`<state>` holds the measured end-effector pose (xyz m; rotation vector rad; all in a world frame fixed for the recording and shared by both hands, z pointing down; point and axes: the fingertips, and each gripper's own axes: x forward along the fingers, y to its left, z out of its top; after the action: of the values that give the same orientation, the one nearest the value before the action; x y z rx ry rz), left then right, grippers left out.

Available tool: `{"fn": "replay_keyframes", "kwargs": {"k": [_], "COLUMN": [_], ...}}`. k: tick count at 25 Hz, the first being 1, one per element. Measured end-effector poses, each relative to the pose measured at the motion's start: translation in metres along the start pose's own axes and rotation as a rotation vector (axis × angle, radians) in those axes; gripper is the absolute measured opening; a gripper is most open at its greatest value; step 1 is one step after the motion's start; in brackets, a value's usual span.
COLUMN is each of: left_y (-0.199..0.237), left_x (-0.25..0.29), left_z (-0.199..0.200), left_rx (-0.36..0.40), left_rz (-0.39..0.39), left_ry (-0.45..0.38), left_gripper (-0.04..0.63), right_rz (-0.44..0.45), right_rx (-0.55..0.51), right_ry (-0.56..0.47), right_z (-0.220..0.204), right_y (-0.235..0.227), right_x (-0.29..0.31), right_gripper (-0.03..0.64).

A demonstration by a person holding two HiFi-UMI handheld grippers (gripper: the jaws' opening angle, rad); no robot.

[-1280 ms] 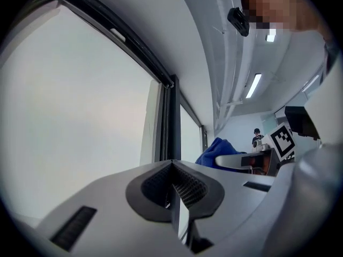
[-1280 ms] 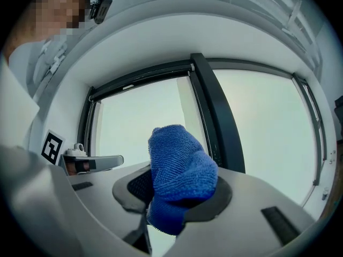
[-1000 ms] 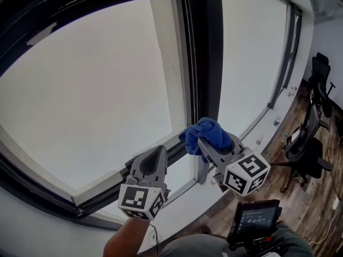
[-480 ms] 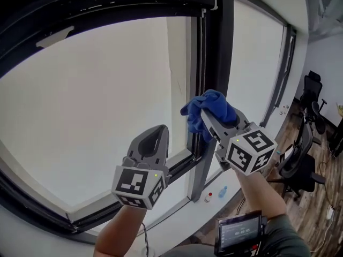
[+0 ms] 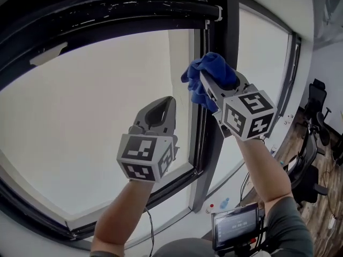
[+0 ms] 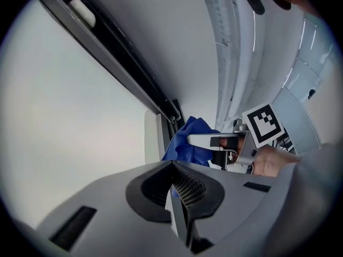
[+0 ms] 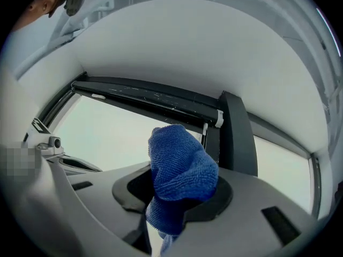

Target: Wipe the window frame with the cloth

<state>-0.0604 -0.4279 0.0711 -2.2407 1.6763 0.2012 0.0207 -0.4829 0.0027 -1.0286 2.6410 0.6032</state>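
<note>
The right gripper [image 5: 205, 82] is clenched on the blue cloth [image 5: 217, 68]. In the right gripper view the cloth stands bunched up out of the two jaws, and a small tail of it hangs under them. The cloth is high up on the dark window frame [image 5: 134, 9], at the upper part of the vertical post [image 5: 216, 127], near the top corner where this post meets the upper edge of the frame. In the head view the cloth lies over the post, but I cannot tell if it really touches it.

The left gripper [image 5: 162, 107] is raised in front of the big glass pane [image 5: 80, 116], left of the post and lower than the right gripper. Its jaws are pressed together and hold nothing. Both forearms reach upward.

At the bottom edge of the head view there is a small screen device [image 5: 236, 226]. At the right edge stand black office chairs [image 5: 320, 96] on a wooden floor [image 5: 335, 234].
</note>
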Motion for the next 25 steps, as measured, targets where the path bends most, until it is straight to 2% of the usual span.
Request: {"fn": "replay_keyframes", "kwargs": {"k": [6, 12, 15, 18, 25], "left_y": [0.009, 0.021, 0.021, 0.019, 0.016], "left_x": [0.025, 0.039, 0.046, 0.054, 0.07], "left_z": [0.018, 0.031, 0.038, 0.041, 0.04], "left_rx": [0.014, 0.015, 0.023, 0.046, 0.039], "left_rz": [-0.007, 0.004, 0.0, -0.003, 0.006], "left_ry": [-0.003, -0.009, -0.014, -0.014, -0.01], "left_gripper": [0.002, 0.002, 0.002, 0.002, 0.002], "right_rz": [-0.004, -0.042, -0.064, -0.082, -0.117], "right_rx": [-0.173, -0.386, -0.46, -0.485, -0.499], "right_ry": [-0.003, 0.08, 0.114, 0.141, 0.186], "right_z": [0.029, 0.033, 0.031, 0.029, 0.03], "right_y": [-0.004, -0.008, -0.011, -0.015, -0.022], "right_x": [0.039, 0.067, 0.078, 0.086, 0.1], "right_gripper": [0.14, 0.14, 0.14, 0.14, 0.14]}}
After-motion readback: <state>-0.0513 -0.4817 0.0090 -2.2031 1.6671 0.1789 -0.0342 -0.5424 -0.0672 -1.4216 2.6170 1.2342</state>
